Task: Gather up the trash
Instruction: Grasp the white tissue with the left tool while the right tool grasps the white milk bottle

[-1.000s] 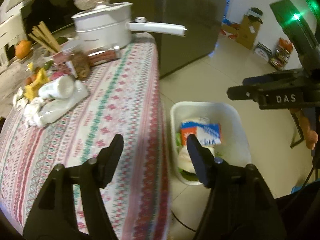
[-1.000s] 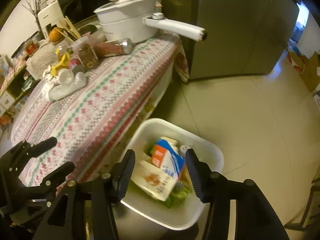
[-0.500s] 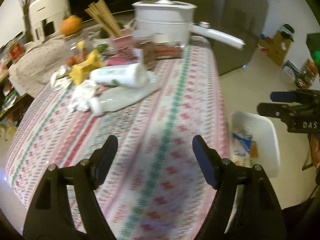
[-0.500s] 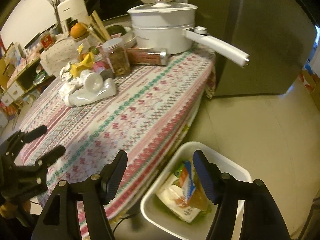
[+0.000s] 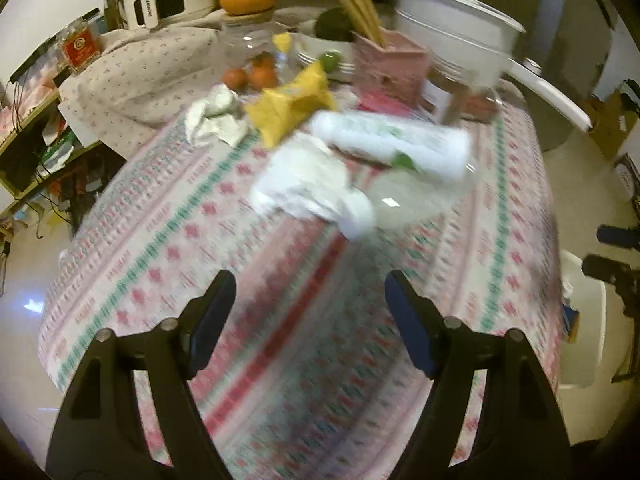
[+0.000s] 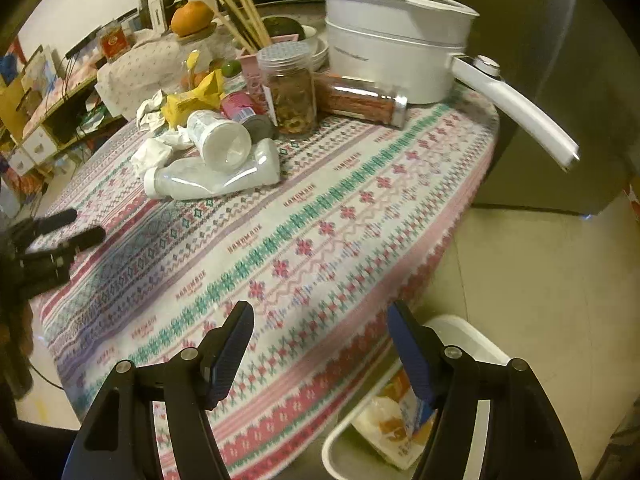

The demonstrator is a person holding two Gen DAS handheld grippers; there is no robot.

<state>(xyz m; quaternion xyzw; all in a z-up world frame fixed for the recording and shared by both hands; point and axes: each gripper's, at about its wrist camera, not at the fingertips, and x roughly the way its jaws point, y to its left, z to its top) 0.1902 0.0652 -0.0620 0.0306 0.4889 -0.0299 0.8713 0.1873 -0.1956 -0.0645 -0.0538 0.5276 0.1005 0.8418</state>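
**Trash heap waits mid-table, both grippers empty**

A patterned tablecloth in pink, green and red bands covers the table, with pale floor tiles beyond its right edge. Toward the far left of the tabletop lies your trash: a clear plastic bottle flattened on its side with a white cap, a white cup tipped over on top of it, crumpled white tissues and a yellow wrapper. Behind them stand a glass jar and a white pot. Your left gripper and right gripper hover over the near cloth, jaws just spread wider, nothing between them. The white bin with discarded cartons sits on the floor at the near right edge.
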